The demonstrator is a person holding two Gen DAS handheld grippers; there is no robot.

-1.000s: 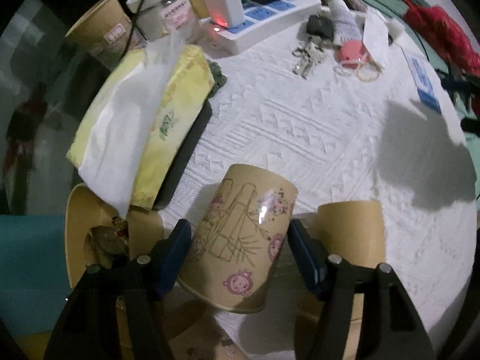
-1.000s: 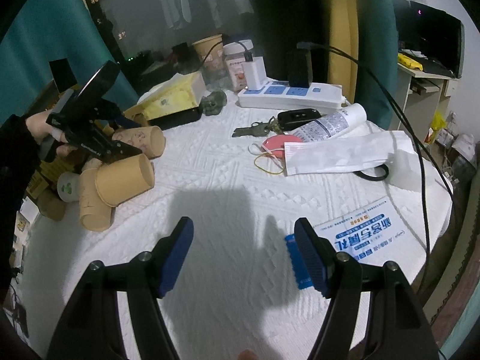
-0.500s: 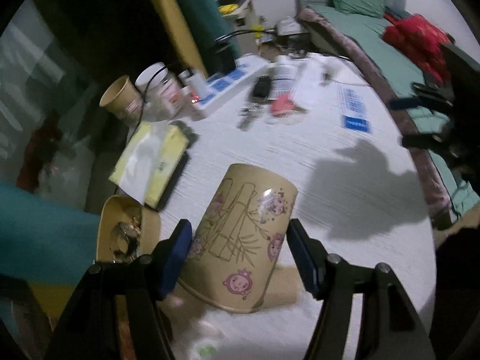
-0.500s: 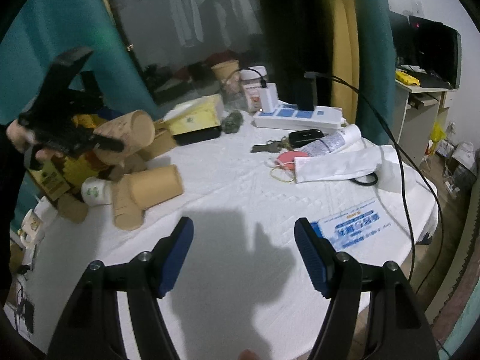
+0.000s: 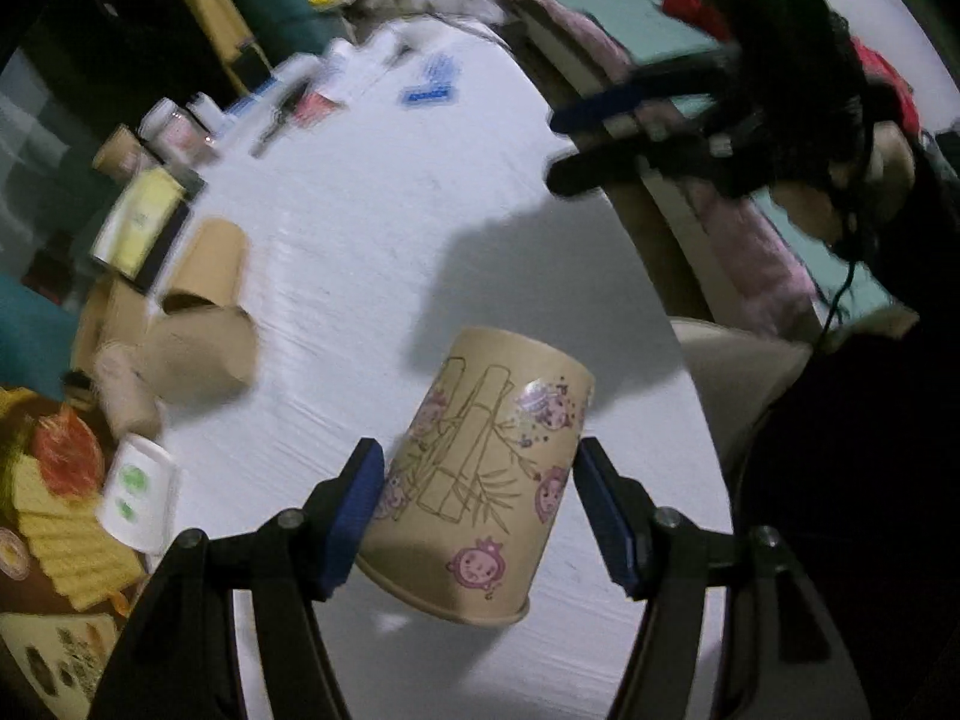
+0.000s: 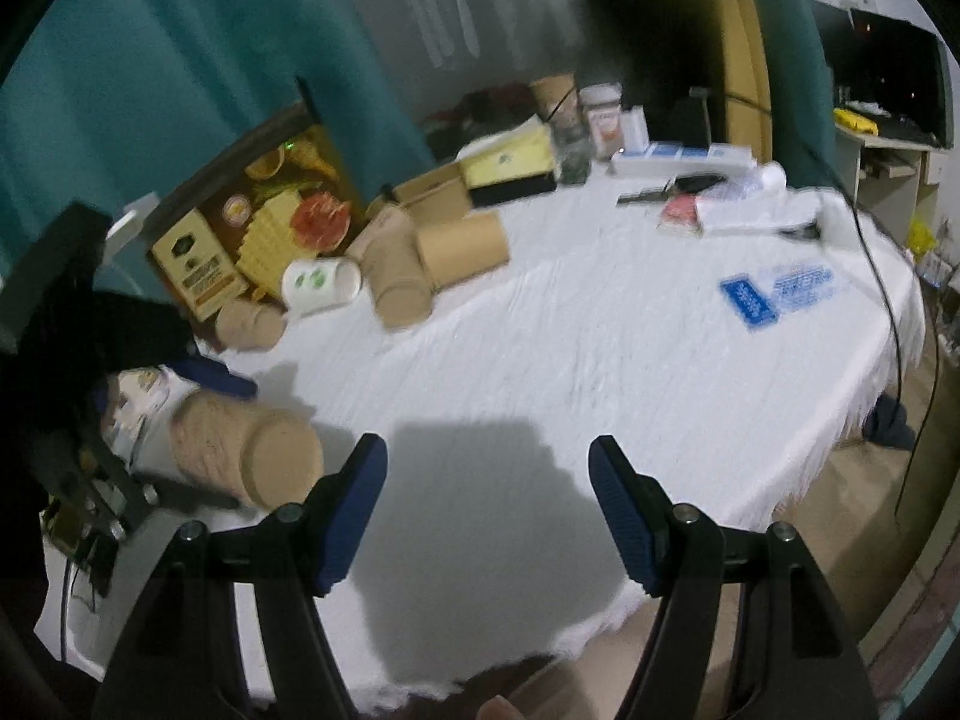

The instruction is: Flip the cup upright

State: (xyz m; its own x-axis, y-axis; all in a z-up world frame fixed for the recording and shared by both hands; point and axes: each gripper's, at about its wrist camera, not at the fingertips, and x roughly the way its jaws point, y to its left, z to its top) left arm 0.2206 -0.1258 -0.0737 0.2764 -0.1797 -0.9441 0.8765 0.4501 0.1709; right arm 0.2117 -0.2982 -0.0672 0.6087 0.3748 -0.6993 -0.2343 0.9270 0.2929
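A tan paper cup (image 5: 474, 480) printed with bamboo and pink cartoon faces hangs tilted above the white tablecloth (image 5: 372, 252), held by my left gripper (image 5: 480, 510), which is shut on its sides. Its wide rim points toward the left wrist camera and its flat base away. In the right wrist view the same cup (image 6: 240, 450) shows at the left with its base facing me, in the left gripper (image 6: 180, 420). My right gripper (image 6: 486, 510) stands open over the near table edge with nothing between its fingers. It also shows at the upper right of the left wrist view (image 5: 576, 144).
Several brown paper cups (image 6: 432, 264) lie on their sides at the far left, beside a white cup with green print (image 6: 321, 285). A yellow tissue box (image 6: 510, 159), a power strip (image 6: 678, 159), keys and a blue card (image 6: 774, 294) lie farther back. The fringed table edge (image 6: 840, 438) runs along the right.
The left gripper has carried the printed cup away from the pile of cups toward the near side of the table. The right gripper has drawn back toward the table edge.
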